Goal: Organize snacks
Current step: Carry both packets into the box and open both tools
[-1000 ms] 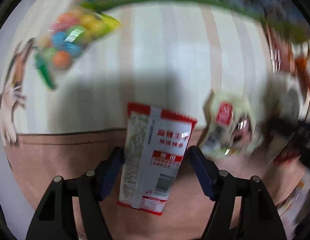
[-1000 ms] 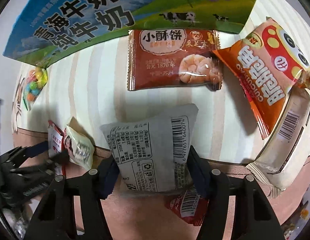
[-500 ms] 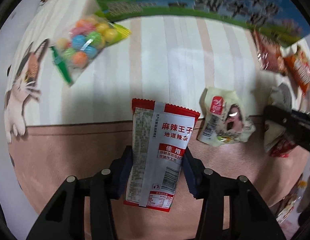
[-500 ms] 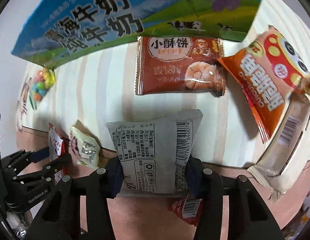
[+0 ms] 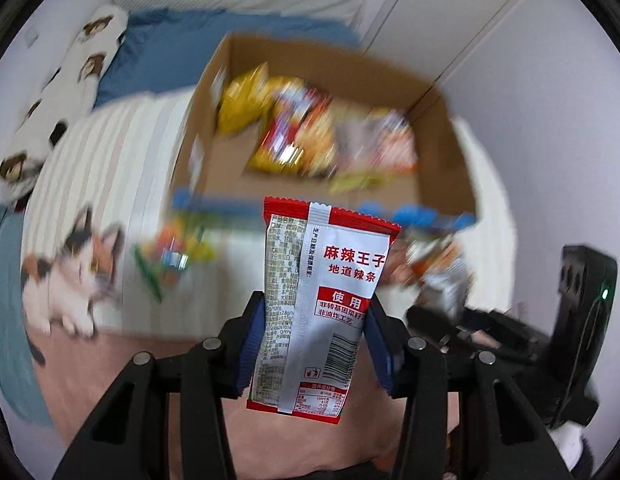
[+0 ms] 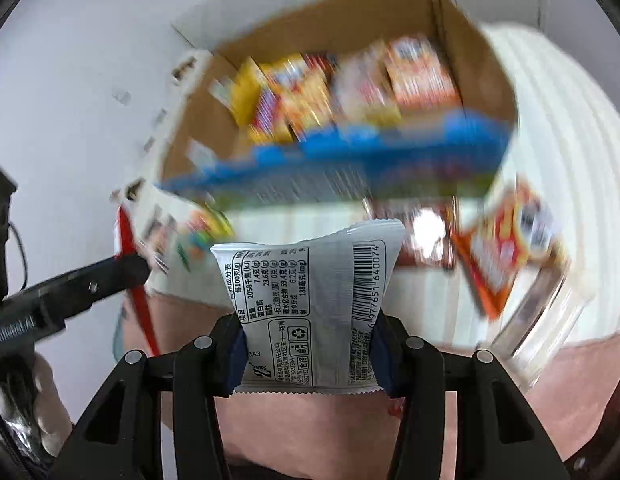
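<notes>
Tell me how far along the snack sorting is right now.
Partly done. The cardboard box already holds several snack packs. In hand: the left gripper clamps a red-and-white packet, and the right gripper clamps a grey packet, both lifted off the bed. Left: the candy bag and an orange packet lie outside the box.

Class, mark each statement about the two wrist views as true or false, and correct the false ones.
1. The left tool grips a red and white packet. True.
2. The right tool is empty. False: it clamps a grey packet.
3. The cardboard box holds snacks. True.
4. The box's lid is closed. False: its top is open.
5. A cat picture shows on the bedding. True.
</notes>
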### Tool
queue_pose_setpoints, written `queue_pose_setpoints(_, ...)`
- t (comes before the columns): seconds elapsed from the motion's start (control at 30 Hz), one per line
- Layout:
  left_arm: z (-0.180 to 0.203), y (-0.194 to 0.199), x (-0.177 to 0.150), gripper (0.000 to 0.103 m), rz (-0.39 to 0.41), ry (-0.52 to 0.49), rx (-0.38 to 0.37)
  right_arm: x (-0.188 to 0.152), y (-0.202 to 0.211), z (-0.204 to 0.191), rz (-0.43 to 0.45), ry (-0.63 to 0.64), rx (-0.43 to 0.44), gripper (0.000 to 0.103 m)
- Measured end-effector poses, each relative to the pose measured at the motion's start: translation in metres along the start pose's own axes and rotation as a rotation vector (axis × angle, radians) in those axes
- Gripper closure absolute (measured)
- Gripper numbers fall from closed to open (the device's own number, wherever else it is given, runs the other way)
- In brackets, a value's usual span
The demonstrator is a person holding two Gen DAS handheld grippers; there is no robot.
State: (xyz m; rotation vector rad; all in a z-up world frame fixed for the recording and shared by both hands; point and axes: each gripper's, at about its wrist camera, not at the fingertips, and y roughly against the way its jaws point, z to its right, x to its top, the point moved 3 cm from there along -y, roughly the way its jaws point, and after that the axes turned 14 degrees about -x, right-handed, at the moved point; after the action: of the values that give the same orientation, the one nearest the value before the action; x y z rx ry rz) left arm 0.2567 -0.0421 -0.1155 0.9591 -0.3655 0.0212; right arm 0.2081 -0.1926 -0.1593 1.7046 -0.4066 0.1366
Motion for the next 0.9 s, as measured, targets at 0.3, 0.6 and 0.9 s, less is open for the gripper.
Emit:
queue_pose_setpoints(0.3, -0.008, -0.014, 0.108, 0.057, -0.037, -0.001, 0.067, 0.107, 0.031, -0.011, 0.066, 0.007, -0.045, 0.050)
queue_pose_setpoints(0.6, -0.070, -0.086, 0.158, 0.056, -0.200, 0.147, 0.126, 0.157, -0.049, -0.025, -0.084, -0.017, -0.112, 0.050)
queue_pose_setpoints(0.9, -0.098, -0.122, 0.144, 0.041, -0.274, 0.175, 0.117, 0.141, -0.121, -0.032, -0.222, -0.012, -0.156, 0.042)
